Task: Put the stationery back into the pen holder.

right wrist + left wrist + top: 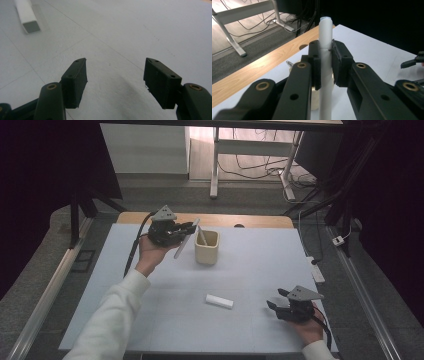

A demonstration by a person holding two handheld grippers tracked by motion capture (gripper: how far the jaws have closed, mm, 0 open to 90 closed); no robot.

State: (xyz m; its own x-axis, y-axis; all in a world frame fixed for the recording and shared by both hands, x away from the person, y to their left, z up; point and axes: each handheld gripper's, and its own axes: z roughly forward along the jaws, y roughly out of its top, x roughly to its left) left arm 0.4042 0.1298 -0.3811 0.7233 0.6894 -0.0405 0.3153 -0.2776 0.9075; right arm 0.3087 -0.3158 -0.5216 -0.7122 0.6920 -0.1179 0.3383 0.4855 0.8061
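While left tool (pixel 326 66) clamps white pen (pixel 325 50), cup (pixel 206 247) beside it

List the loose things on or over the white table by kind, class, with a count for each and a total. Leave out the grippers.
Pens: 2, one clamped in the left gripper as the white pen, one standing in the cup
Cups: 1, the beige cup
White blocks: 1, the block lying flat near the open right gripper
Total: 4
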